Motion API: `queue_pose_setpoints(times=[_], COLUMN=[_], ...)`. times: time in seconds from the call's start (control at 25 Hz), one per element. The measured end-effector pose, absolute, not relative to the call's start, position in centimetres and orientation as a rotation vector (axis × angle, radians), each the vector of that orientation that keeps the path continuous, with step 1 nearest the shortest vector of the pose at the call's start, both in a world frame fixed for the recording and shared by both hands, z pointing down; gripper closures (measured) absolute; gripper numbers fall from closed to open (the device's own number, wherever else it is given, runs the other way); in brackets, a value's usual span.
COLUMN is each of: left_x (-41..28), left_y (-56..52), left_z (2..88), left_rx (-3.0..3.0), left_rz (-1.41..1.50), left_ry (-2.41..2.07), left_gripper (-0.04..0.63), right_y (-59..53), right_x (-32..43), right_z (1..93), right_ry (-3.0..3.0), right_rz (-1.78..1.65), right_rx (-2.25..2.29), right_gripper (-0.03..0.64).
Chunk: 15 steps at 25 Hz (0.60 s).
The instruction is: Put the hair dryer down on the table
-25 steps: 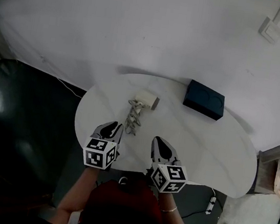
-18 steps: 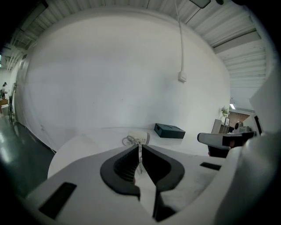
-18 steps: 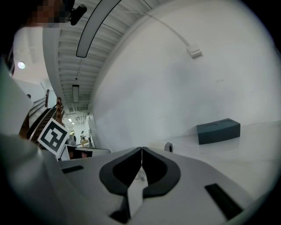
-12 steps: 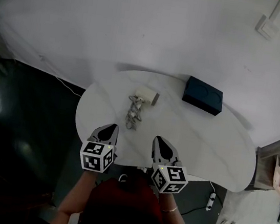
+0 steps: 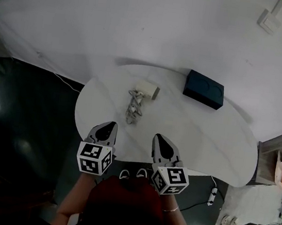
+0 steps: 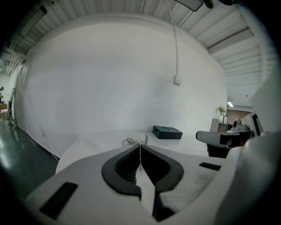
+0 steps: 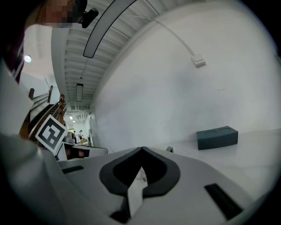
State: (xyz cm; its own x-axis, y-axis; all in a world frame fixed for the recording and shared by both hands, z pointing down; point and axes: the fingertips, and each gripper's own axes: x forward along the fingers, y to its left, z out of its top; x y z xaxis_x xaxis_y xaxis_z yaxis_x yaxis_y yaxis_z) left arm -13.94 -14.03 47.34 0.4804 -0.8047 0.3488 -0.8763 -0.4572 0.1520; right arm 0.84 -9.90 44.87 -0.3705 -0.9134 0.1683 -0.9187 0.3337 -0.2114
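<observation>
A pale hair dryer (image 5: 147, 89) lies on the round white table (image 5: 205, 139), with its coiled cord (image 5: 134, 107) trailing toward me. In the left gripper view the hair dryer (image 6: 138, 139) rests far beyond the jaws. My left gripper (image 5: 109, 126) hovers at the table's near edge, short of the cord's end. Its jaws are shut with nothing between them (image 6: 140, 147). A little to its right my right gripper (image 5: 159, 138) sits over the same edge, its jaws also shut and empty (image 7: 141, 150). Neither gripper touches the dryer.
A dark blue box (image 5: 203, 89) stands at the table's back right, also seen as a box (image 7: 217, 137) in the right gripper view. Dark floor lies left of the table. A power strip (image 5: 212, 196) is on the floor under the right edge.
My left gripper has drawn back from the cord's end toward the table's near edge and its jaws have closed. The right gripper has barely moved.
</observation>
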Motion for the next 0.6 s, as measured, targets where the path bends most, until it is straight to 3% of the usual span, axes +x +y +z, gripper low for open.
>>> queue_pose_setpoints(times=[0.6], left_x=[-13.6], left_y=[-12.8], left_z=[46.1], left_rx=[2.470], left_rz=[0.282], left_ry=[-1.439], left_gripper=[0.568], right_y=[-8.7], right_x=[2.1], right_z=[44.1], right_ry=[-2.564], right_rz=[0.372], right_rx=[1.781], right_gripper=[0.601])
